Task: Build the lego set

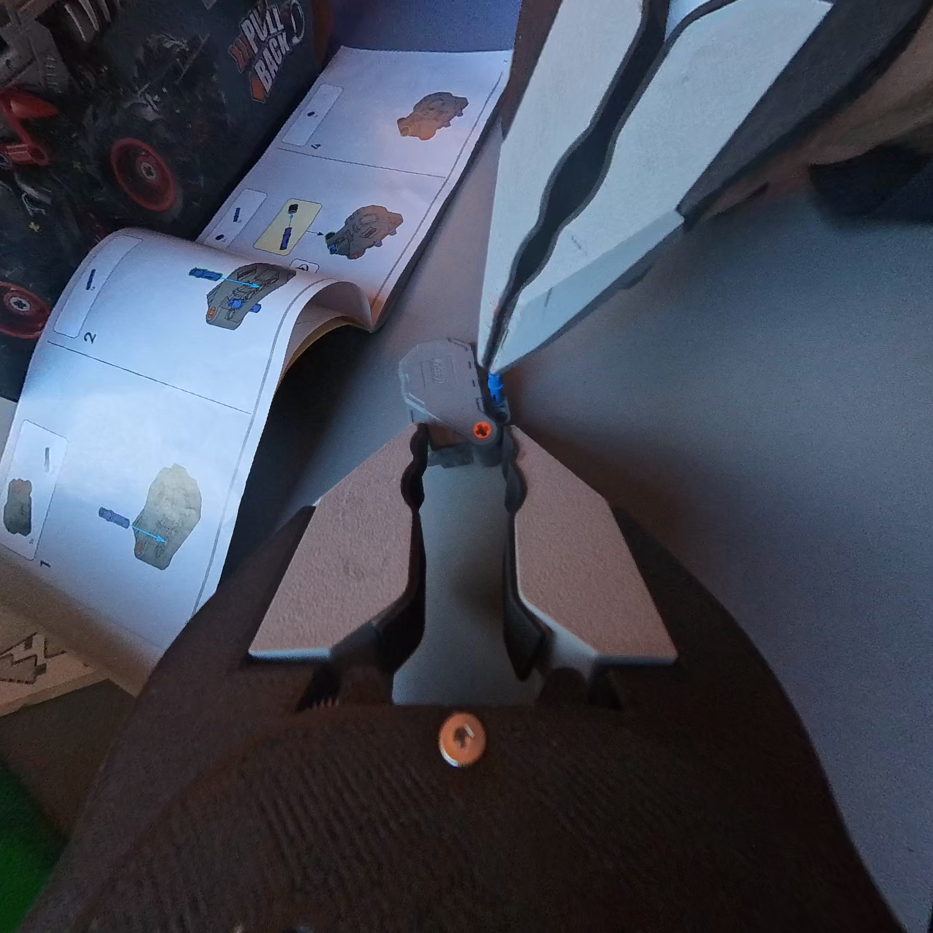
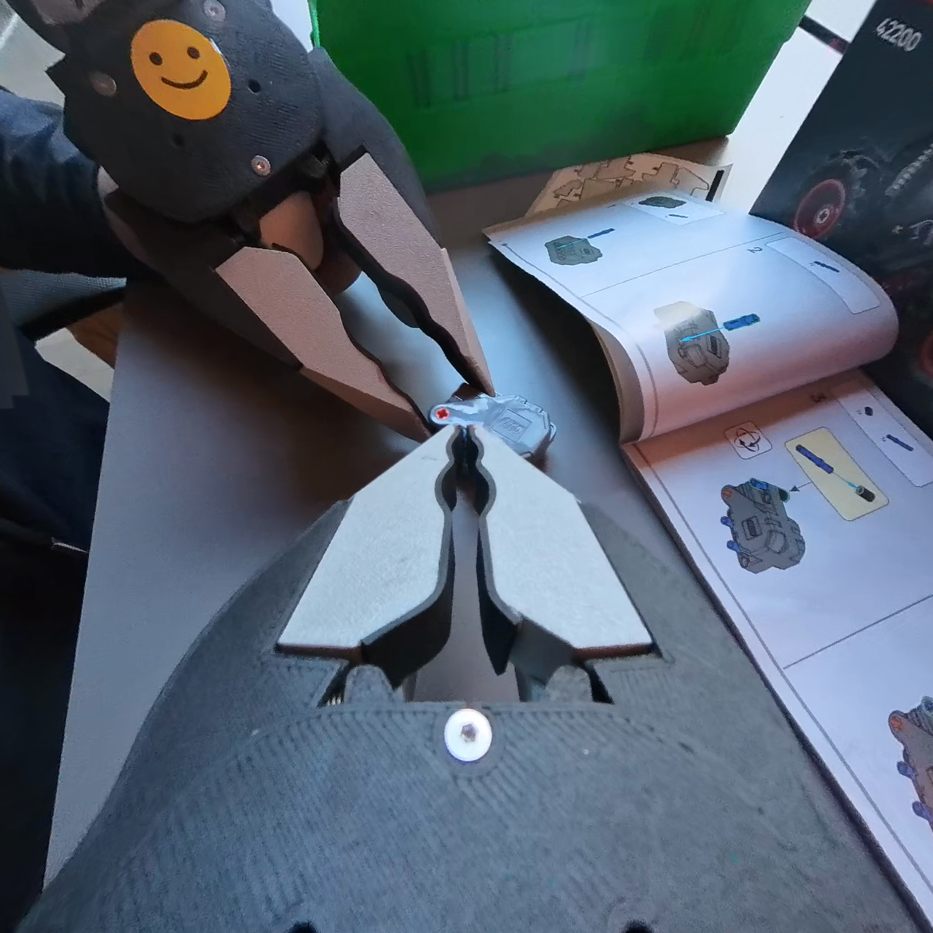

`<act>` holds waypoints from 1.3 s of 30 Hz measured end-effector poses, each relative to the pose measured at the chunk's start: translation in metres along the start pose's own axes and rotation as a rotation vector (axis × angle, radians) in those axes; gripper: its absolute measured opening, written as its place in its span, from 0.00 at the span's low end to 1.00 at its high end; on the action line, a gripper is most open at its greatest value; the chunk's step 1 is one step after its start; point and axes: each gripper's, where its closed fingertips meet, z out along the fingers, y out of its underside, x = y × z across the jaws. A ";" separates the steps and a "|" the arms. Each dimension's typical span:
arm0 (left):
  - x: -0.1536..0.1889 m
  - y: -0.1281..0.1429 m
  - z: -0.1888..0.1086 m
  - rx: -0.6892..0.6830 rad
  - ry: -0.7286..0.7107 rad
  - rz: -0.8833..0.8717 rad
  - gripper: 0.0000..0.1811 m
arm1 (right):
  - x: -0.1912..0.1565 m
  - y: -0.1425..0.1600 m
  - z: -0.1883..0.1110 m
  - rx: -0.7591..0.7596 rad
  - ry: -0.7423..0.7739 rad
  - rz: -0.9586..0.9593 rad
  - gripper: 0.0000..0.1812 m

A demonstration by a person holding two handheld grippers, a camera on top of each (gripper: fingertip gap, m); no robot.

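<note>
I see left gripper (image 1: 462,439) clamping grey motor block (image 1: 444,386), right gripper (image 2: 462,439) pinching blue pin (image 1: 496,386) at its 3 o'clock edge; bare table (image 1: 757,454) beyond.

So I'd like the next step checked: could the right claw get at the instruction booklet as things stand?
Probably not yet: the right claw is shut on the blue pin at the grey motor block. The instruction booklet itself lies uncovered beside it.

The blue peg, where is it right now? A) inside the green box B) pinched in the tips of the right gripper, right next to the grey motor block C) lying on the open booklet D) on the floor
B: the blue peg sits in the closed tips of the right gripper, pressed against the grey motor block that the left gripper holds.
</note>
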 end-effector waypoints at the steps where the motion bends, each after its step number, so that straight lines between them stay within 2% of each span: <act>1: 0.000 0.000 0.000 0.000 0.000 0.000 0.15 | 0.000 0.000 0.000 0.001 0.000 -0.002 0.00; 13: 0.009 0.000 -0.002 0.009 0.038 0.055 0.15 | -0.010 0.006 0.000 -0.052 -0.045 -0.050 0.00; 20: 0.022 -0.003 -0.004 0.035 -0.024 0.230 0.15 | -0.022 0.015 -0.009 -0.172 -0.068 -0.169 0.00; 28: 0.022 -0.003 -0.003 0.028 0.002 0.191 0.15 | -0.021 0.018 -0.011 -0.395 -0.094 -0.258 0.00; 39: 0.023 -0.001 -0.007 0.031 0.017 0.198 0.15 | -0.026 0.018 -0.009 -0.475 -0.076 -0.221 0.00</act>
